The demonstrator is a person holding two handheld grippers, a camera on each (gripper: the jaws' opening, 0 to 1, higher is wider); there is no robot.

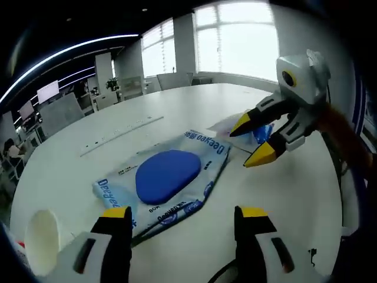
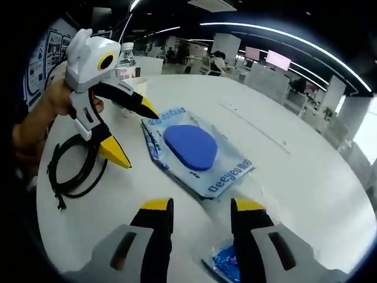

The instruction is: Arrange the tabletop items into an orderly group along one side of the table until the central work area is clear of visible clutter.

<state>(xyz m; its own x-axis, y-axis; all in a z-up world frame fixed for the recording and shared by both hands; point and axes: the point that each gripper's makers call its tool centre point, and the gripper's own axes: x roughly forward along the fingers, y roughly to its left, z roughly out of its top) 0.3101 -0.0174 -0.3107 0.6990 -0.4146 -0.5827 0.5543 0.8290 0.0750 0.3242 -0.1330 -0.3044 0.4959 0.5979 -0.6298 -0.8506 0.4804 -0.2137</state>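
Cup: a pale cup [image 1: 42, 240] is seen at the tabletop's [image 1: 177, 112] near edge, not yet grouped.
Cable: a black cable [image 2: 72, 171] is coiled at the same edge, near a water bottle [image 2: 125, 61].
Packet: the Deeyeo packet [image 1: 168, 177] with its blue pad is left mid-tabletop, judged as clutter.
Wrapper: a small blue wrapper [image 1: 261, 134] lies beside it.
Left gripper [image 1: 184, 219]: jaws apart, nothing held.
Right gripper [image 2: 199, 211]: jaws apart over the wrapper, nothing clamped.

Bright window [image 1: 235, 38] glare; ceiling strips glow; fisheye edges warped
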